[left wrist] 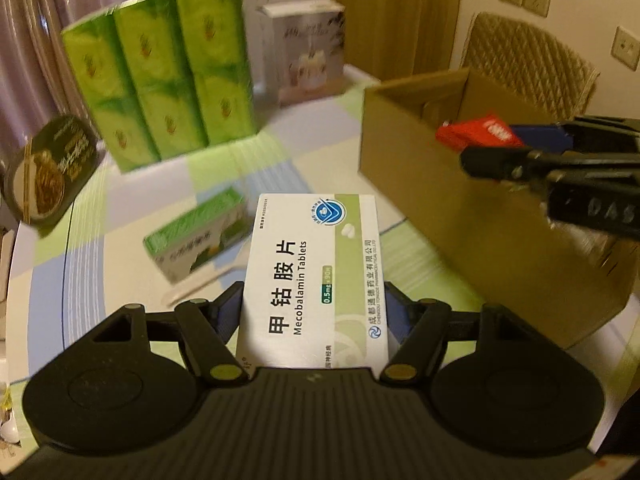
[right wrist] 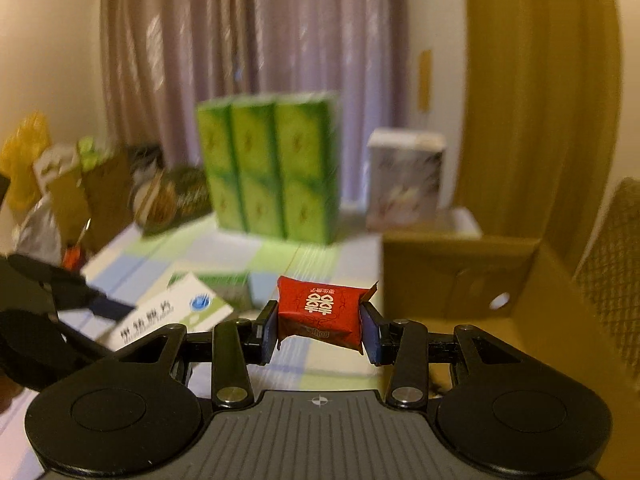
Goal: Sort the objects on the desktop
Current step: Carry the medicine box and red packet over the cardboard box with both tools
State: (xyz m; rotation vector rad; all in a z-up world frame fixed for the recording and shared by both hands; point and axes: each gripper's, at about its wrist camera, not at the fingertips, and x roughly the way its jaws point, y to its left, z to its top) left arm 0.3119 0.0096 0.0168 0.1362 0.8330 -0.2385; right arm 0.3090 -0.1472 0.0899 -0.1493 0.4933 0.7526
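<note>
My left gripper (left wrist: 314, 312) is shut on a white and green Mecobalamin tablet box (left wrist: 316, 276) and holds it above the checked tablecloth. The box also shows at the left of the right wrist view (right wrist: 176, 312). My right gripper (right wrist: 320, 326) is shut on a red candy packet (right wrist: 322, 310). In the left wrist view the right gripper (left wrist: 492, 136) holds the red packet (left wrist: 476, 132) over the open brown cardboard box (left wrist: 460, 208). A small green and white box (left wrist: 196, 236) and a white plastic spoon (left wrist: 208, 280) lie on the table.
A tall green multipack (left wrist: 160, 80) and a white carton (left wrist: 308, 48) stand at the back of the table. A dark noodle bowl (left wrist: 48, 168) leans at the left edge. A wicker chair (left wrist: 528, 60) stands behind the cardboard box (right wrist: 472, 276).
</note>
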